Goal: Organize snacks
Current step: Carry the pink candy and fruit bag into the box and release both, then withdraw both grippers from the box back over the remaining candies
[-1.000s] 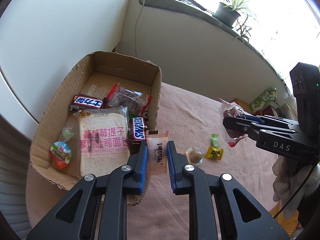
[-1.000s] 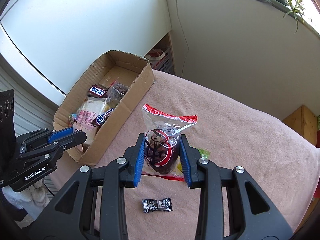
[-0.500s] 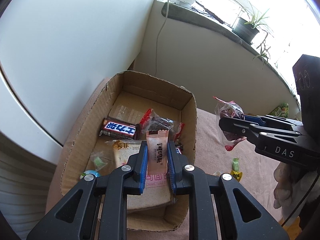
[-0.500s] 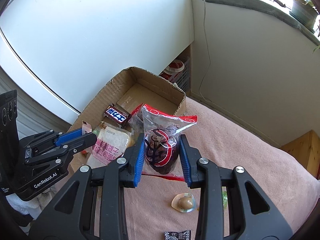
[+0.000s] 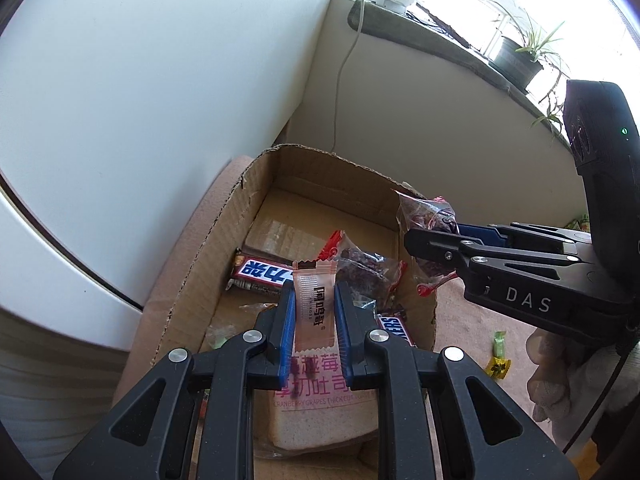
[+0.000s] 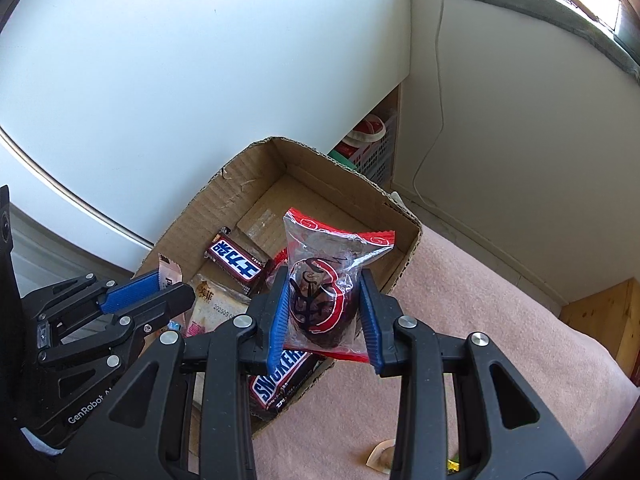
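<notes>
An open cardboard box (image 5: 224, 232) (image 6: 236, 196) stands on the pink cloth and holds Snickers bars (image 5: 260, 274), a bagged toast slice (image 5: 320, 408) and a red-edged dried-fruit bag (image 5: 368, 270). My left gripper (image 5: 315, 312) is shut on a small pink snack packet (image 5: 314, 304), held upright above the box's near half; it also shows in the right wrist view (image 6: 160, 292). My right gripper (image 6: 323, 312) is shut on a clear red-trimmed bag of dark dried fruit (image 6: 324, 292), held over the box's right wall; it also shows in the left wrist view (image 5: 432, 236).
A green candy (image 5: 499, 339) and a yellow candy (image 5: 497, 368) lie on the pink cloth (image 6: 480, 312) right of the box. A clear wrapped sweet (image 6: 380, 456) lies near the front edge. White wall stands behind; a crate (image 6: 376, 140) sits in the corner gap.
Both grippers have moved left and forward with their snacks, from over the cloth to over the box. The box now fills the middle of both views.
</notes>
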The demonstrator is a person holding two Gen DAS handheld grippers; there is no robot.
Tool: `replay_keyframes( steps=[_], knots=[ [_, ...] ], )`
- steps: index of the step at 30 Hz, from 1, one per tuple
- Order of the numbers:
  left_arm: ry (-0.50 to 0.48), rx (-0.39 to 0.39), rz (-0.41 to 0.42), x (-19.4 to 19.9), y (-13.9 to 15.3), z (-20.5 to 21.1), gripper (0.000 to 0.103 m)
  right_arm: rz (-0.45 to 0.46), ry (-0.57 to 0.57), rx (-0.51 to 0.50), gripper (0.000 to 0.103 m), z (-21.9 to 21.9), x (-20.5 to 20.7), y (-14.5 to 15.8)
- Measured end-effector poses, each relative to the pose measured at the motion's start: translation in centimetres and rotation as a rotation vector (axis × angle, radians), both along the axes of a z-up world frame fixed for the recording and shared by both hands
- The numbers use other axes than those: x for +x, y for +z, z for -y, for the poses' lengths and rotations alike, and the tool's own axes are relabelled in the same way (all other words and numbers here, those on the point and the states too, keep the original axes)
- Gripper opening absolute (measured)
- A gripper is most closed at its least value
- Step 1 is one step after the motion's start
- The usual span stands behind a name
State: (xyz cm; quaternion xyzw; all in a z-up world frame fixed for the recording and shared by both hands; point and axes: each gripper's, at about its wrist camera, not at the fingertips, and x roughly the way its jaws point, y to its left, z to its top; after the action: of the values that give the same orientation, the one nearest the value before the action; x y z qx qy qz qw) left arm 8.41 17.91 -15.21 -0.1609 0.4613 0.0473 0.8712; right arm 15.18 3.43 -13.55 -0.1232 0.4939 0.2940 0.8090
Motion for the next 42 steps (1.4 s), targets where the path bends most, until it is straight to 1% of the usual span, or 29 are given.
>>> replay_keyframes(
  steps=[9,19,20,21,23,25,28,31,33,36,38,42],
  knots=[
    [0.010,0.002,-0.010,0.1,-0.1,-0.3,0.017,-0.031,0.014,-0.017,0.034,-1.4,0.8,-1.4],
    [0.021,0.010,-0.028,-0.3,0.2,-0.5,0.018,-0.030,0.027,-0.023,0.035,-2.2,0.6,-1.5],
    [0.021,0.011,-0.028,-0.4,0.3,-0.5,0.018,-0.029,0.028,-0.022,0.042,-2.2,0.6,-1.5],
    [0.020,0.012,-0.029,-0.4,0.3,-0.5,0.018,-0.024,0.029,-0.022,0.051,-2.2,0.5,-1.4],
    [0.021,0.019,-0.030,-0.5,0.4,-0.4,0.029,-0.010,0.025,-0.022,0.060,-2.2,0.4,-1.3],
    [0.023,0.026,-0.028,-0.7,0.6,-0.3,0.033,-0.005,0.019,-0.019,0.060,-2.1,0.4,-1.1],
    [0.024,0.033,-0.035,-0.9,0.5,-0.2,0.035,0.003,0.003,-0.026,0.060,-1.7,0.4,-1.0],
    [0.024,0.043,-0.034,-1.3,0.6,0.0,0.046,0.004,-0.007,-0.027,0.064,-1.4,0.4,-0.9],
    [0.028,0.043,-0.036,-1.5,0.6,-0.1,0.050,0.011,-0.013,-0.023,0.076,-1.0,0.2,-0.7],
    [0.036,0.043,-0.037,-1.9,0.7,-0.1,0.053,0.020,-0.024,-0.017,0.076,-0.6,0.1,-0.3],
    [0.035,0.050,-0.038,-2.1,0.8,-0.1,0.056,0.020,-0.031,-0.014,0.076,-0.2,-0.1,-0.1],
    [0.032,0.057,-0.031,-2.6,1.2,0.2,0.057,0.023,-0.045,-0.007,0.076,0.7,-0.4,0.3]
  ],
)
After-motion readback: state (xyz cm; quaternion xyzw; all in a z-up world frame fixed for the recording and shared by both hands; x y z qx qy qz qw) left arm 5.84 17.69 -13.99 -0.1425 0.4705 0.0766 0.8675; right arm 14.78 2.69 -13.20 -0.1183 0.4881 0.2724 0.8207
